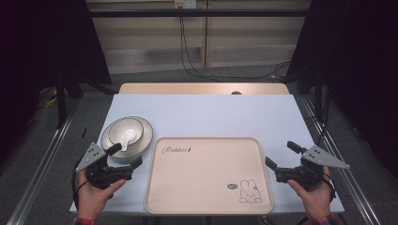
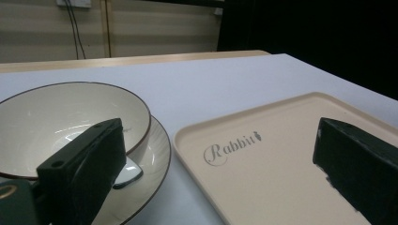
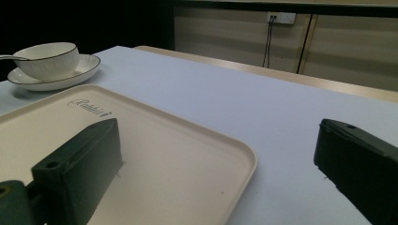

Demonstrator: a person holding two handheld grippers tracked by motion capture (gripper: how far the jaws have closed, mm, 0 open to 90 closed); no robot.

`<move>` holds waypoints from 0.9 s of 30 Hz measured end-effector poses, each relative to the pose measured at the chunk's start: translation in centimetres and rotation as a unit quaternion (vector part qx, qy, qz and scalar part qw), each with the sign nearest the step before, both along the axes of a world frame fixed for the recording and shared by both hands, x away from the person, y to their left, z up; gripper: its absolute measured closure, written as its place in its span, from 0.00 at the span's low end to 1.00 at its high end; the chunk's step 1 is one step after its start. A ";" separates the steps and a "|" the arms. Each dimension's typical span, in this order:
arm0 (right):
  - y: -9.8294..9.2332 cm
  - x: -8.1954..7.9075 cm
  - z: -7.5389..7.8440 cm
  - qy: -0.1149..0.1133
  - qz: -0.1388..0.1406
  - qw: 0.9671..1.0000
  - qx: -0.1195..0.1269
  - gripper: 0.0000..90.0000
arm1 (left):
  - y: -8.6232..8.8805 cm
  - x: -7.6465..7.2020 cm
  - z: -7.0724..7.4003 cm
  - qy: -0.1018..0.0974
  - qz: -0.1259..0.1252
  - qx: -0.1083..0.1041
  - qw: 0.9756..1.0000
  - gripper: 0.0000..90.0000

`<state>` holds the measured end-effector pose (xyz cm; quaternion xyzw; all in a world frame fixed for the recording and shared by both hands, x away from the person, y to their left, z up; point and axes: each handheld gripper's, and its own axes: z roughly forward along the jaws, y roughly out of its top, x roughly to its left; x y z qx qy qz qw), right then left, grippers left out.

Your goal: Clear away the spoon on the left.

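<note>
Left tongs (image 1: pixel 124 159) at lower left gape wide, empty, between the plate-and-bowl stack (image 1: pixel 127 135) and the tray (image 1: pixel 206 187). Right tongs (image 1: pixel 280 157) at lower right gape empty off the tray's right edge. Bare tabletop (image 1: pixel 211 115) lies beyond.

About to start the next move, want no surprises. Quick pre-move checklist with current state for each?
1. Left gripper open and holding nothing: ok.
2. Right gripper open and holding nothing: ok.
3. Tray bare, flat on the table: ok.
4. Bowl seated upright on the plate, spoon resting in the bowl: ok.
5. Plate apart from the tray edge: ok, small gap in the left gripper view.
6. Bowl contents besides the spoon: cannot tell.
</note>
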<state>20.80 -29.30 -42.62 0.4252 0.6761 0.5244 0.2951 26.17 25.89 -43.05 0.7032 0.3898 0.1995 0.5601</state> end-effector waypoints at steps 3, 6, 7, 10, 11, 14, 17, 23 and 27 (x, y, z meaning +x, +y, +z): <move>0.0 0.1 -0.3 0.007 0.002 1.000 -0.003 0.01 | 0.0 0.1 -0.1 0.003 0.000 0.002 1.000 0.03; 0.1 0.3 -0.7 0.015 0.004 1.000 -0.008 0.01 | 0.2 0.3 -0.2 0.003 0.000 0.003 1.000 0.03; 0.0 0.3 -0.8 0.018 0.005 1.000 -0.005 0.01 | 0.3 0.3 -0.2 0.007 0.005 0.007 1.000 0.03; 0.0 0.5 -1.0 0.023 0.003 1.000 0.001 0.01 | 0.5 0.3 -0.5 0.008 0.019 0.018 1.000 0.07; 0.1 0.5 -1.0 0.020 0.002 1.000 -0.001 0.01 | 0.7 0.3 -0.6 0.008 0.027 0.028 0.999 0.07; 0.3 0.5 -1.1 0.016 0.008 1.000 -0.005 0.01 | 1.2 0.3 -0.8 0.007 0.046 0.036 0.998 0.16; 0.5 0.5 -1.1 0.014 0.011 1.000 -0.005 0.01 | 1.6 0.4 -1.3 0.010 0.071 0.070 0.995 0.25; 0.7 0.5 -1.2 0.014 0.019 1.000 -0.008 0.01 | 1.7 0.8 -1.6 0.006 0.094 0.078 0.992 0.38; 0.7 0.6 -1.3 0.015 0.016 1.000 -0.007 0.01 | 1.4 1.1 -1.8 0.009 0.099 0.086 0.991 0.46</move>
